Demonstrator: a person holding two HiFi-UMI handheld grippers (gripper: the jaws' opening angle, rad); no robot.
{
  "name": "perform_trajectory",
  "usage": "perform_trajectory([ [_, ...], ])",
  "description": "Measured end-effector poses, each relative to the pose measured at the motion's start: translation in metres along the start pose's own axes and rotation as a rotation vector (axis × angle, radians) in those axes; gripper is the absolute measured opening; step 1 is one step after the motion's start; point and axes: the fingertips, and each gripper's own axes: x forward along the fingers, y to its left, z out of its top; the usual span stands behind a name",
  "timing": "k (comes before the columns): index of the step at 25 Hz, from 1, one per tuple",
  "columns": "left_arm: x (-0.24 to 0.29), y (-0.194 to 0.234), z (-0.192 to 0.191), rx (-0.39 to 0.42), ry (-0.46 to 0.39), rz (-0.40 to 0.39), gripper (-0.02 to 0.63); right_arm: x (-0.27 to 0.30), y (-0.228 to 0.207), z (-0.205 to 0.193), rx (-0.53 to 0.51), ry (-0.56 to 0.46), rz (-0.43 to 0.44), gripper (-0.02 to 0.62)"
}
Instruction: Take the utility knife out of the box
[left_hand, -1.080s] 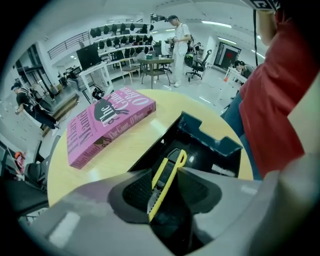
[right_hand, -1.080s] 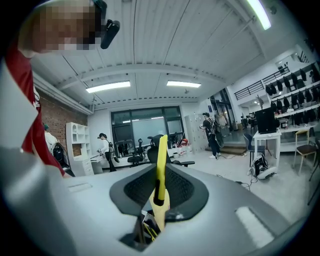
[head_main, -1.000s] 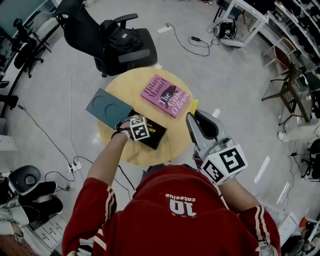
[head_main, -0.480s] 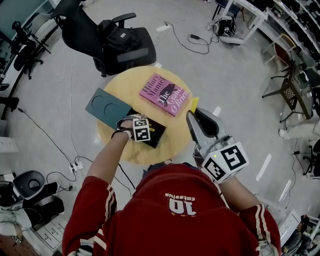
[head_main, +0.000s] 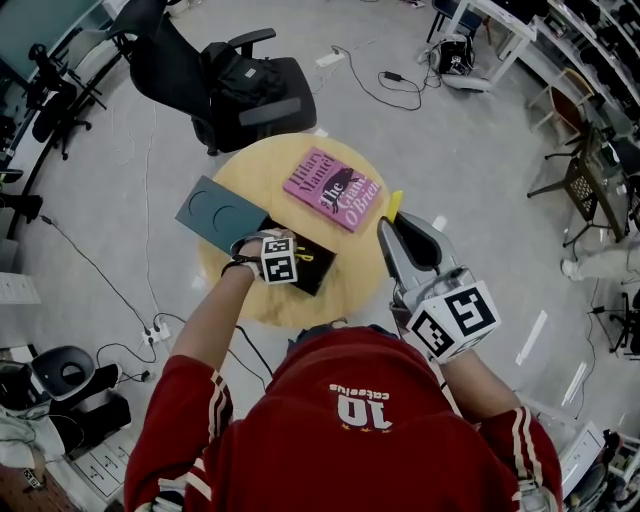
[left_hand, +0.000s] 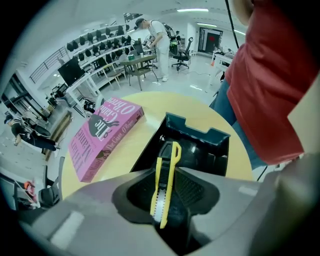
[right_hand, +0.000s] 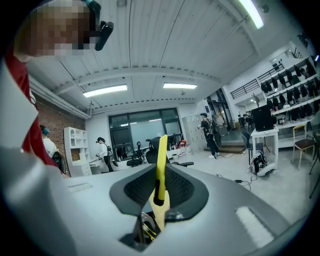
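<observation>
My left gripper (left_hand: 166, 172) just closed, pinching the utility knife (left_hand: 164, 187) — still in its box (left_hand: 200, 135), mid-frame. My right gripper (right_hand: 160, 172) pinches a yellow strip (right_hand: 161, 150). Lifting remains.

In the head view the marker cube (head_main: 280, 260) of the left gripper (left_hand: 166, 175) covers its jaws, which have just been closing on the utility knife (left_hand: 169, 150), and much of the box (head_main: 312, 270); in the left gripper view the knife's near end sinks out of sight between them. The yellow strip (right_hand: 161, 150) clamped in the right gripper (right_hand: 160, 175) loses its lower end inside the gripper's body, so what it is cannot be told. The red shirt (head_main: 340, 420) hides part of the desk's (head_main: 258, 165) near edge.
</observation>
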Motion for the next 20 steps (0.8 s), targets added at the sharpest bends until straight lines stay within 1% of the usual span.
perform_trajectory([
  [3, -0.015, 0.002, 0.004, -0.024, -0.058, 0.039, 0.130, 0.000, 0.005, 0.001, -0.003, -0.004, 0.006, 0.049],
  [17, -0.112, 0.012, 0.023, -0.251, -0.476, 0.284, 0.127, -0.005, 0.036, 0.017, -0.029, -0.044, 0.020, 0.049],
  [20, -0.137, 0.009, 0.028, -0.286, -0.555, 0.336, 0.126, -0.004, 0.041, 0.020, -0.037, -0.051, 0.022, 0.049],
])
